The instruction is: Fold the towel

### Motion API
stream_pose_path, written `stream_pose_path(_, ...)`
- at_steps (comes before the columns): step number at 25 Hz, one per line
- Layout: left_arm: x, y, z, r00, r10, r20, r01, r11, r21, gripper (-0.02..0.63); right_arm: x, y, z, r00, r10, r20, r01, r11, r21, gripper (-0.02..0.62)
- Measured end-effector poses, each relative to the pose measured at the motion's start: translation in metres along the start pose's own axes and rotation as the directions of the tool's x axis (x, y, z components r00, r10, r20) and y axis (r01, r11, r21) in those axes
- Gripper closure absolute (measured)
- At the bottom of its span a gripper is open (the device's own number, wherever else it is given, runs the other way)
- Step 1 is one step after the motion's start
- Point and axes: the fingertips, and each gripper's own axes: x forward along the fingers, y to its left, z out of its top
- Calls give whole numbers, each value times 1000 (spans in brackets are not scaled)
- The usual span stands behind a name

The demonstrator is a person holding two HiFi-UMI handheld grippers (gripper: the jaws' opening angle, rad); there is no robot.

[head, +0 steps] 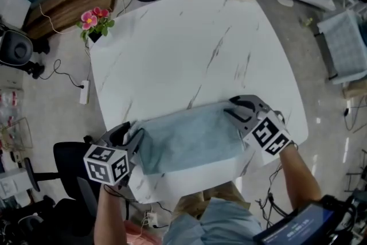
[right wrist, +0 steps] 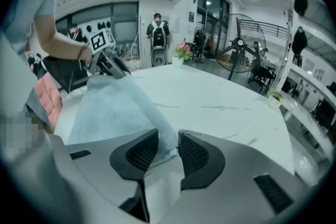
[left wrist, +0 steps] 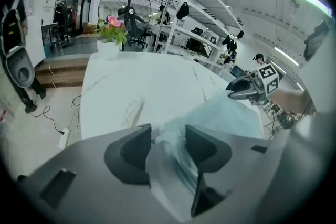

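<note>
Progress looks to me about halfway. The towel (head: 189, 137) is pale blue and lies as a long flat band on the white marble table (head: 189, 49), along the table's near edge, which is the edge close to the person. It does not hang in the air; it rests on the table over its whole length. At its left end several layers of cloth are stacked one on another, so I judge that at least one fold is already made.

The left gripper (head: 133, 137) is at the table's near left side, at one short end of the band. Its jaws stand fairly wide, with a bunch of the cloth between them, and the pads do not seem to press on it. The right gripper (head: 238, 109) is at the table's near right side, at the other short end. Its jaws are narrower but also apart, and a thin corner of the towel sits in the gap, loose as far as I can see. So both ends look laid down and let go.

What is left, in my opinion, is a fold across the length, bringing one short end over the other, and perhaps some smoothing. The far part of the table has enough free room for this.
</note>
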Motion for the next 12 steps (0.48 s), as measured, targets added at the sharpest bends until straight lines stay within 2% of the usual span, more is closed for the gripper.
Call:
stream_pose_path(2,-14,6,5,999,5,32,-4,1000,-7,352,-14,-4,16,997,5,80,-10,997,71,420)
stream_pose_path(4,-33,15,7,997,26,69,-24,999,-26,328,-31,-13,31,989,-48,143,35,995,90,416)
stream_pose_path(7,-61,32,6,989,83,124,-73,994,-85,330,-53,-14,39,978,-120,170,109,991,75,432)
stream_pose_path(9,-74,31,2,987,60,151,-42,992,-120,360,-62,5,40,980,-106,166,98,994,54,478)
stream_pose_path(12,-80,-12,-12,985,-83,152,97,991,-90,475,-62,55,33,989,-34,141,30,999,29,517)
